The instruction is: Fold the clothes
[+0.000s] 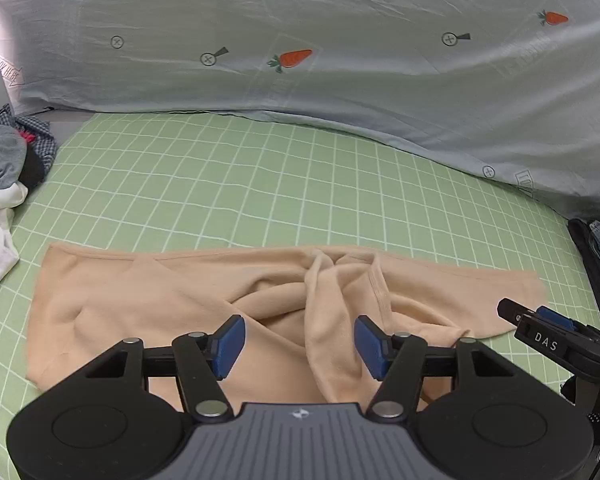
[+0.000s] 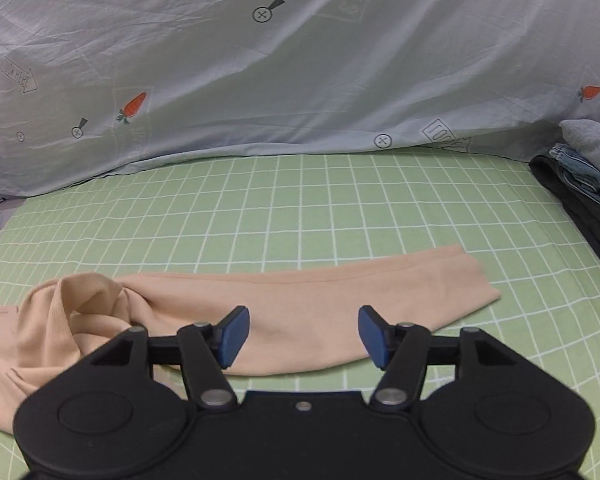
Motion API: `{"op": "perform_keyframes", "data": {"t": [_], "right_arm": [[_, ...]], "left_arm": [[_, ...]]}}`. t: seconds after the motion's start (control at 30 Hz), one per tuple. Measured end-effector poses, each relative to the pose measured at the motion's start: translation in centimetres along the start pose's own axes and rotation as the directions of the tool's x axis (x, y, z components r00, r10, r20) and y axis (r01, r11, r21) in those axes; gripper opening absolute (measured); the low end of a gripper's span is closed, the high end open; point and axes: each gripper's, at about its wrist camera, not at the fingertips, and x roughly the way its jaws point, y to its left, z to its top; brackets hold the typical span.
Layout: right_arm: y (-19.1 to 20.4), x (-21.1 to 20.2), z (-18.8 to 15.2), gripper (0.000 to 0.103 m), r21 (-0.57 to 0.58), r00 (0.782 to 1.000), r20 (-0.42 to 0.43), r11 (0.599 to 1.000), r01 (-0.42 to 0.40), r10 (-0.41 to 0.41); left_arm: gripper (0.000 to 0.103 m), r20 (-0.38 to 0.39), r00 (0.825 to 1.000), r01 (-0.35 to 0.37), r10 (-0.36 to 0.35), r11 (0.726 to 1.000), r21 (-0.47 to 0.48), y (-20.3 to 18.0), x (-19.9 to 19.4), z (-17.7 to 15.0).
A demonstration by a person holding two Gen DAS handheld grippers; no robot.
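Left wrist view shows my left claw (image 1: 299, 342) standing wide with nothing pinched, its blue pads (image 1: 230, 344) hovering over the peach garment (image 1: 148, 300). That garment lies spread on the green sheet (image 1: 220, 184) right under and ahead of the claw, with a rumpled ridge of cloth (image 1: 332, 304) running between the pads. My right claw (image 2: 303, 336) is wide too and empty; a flat sleeve or leg of the garment stretches just ahead of it and off to its right. I judge the fold barely started: the piece is laid out but bunched in the middle. Smoothing and folding remain. Left of the left claw sits a loose heap (image 1: 4, 184) waiting its turn; right of the right claw, a neat stack (image 2: 580, 184) looks finished.
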Motion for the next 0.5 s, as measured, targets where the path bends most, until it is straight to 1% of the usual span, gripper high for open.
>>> {"op": "perform_keyframes", "data": {"t": [0.07,0.13,0.2,0.23,0.3,0.33,0.37,0.4,0.43,0.47,0.5], "right_arm": [[2.3,-0.1,0.3,0.067,-0.002,0.998,-0.007,0.998,-0.061,0.061],[4.3,0.4,0.1,0.071,-0.005,0.994,-0.034,0.994,-0.107,0.107],[5.8,1.4,-0.5,0.074,-0.005,0.987,-0.087,0.991,-0.136,0.135],[6.6,2.0,-0.8,0.074,-0.004,0.982,-0.115,0.989,-0.149,0.148],[7.8,3.6,-1.8,0.074,-0.039,0.973,-0.199,0.991,-0.125,0.115],[8.1,4.3,-2.1,0.072,-0.050,0.966,-0.235,0.992,-0.120,0.105],[8.0,4.9,-2.4,0.065,-0.043,0.960,-0.257,0.991,-0.127,0.112],[7.9,5.4,-2.6,0.039,-0.030,0.954,-0.273,0.990,-0.139,0.126],[7.7,5.8,-2.8,0.025,-0.017,0.947,-0.288,0.988,-0.150,0.139],[7.7,6.1,-2.7,0.021,-0.027,0.948,-0.289,0.989,-0.148,0.134],[7.7,6.4,-2.6,0.015,-0.048,0.951,-0.283,0.989,-0.140,0.121]], "left_arm": [[0.066,-0.008,0.999,-0.048,0.048,0.998,-0.050,2.9,0.1,0.4],[0.066,-0.038,0.994,-0.104,0.101,0.991,-0.084,5.3,1.0,0.5],[0.066,-0.077,0.986,-0.156,0.147,0.981,-0.118,8.0,1.9,0.5],[0.066,-0.091,0.983,-0.170,0.159,0.976,-0.134,9.1,2.2,0.6],[0.066,-0.108,0.980,-0.184,0.168,0.970,-0.162,11.2,2.7,0.8],[0.066,-0.113,0.979,-0.186,0.168,0.967,-0.173,12.0,3.0,1.0],[0.066,-0.118,0.979,-0.188,0.169,0.965,-0.183,12.7,3.3,1.2],[0.066,-0.124,0.978,-0.190,0.168,0.963,-0.189,13.2,3.7,1.5],[0.066,-0.129,0.977,-0.191,0.168,0.963,-0.189,13.6,4.1,1.7],[0.066,-0.133,0.977,-0.192,0.170,0.964,-0.184,13.8,4.7,2.0],[0.066,-0.138,0.975,-0.197,0.174,0.965,-0.175,13.9,5.3,2.3]]}}
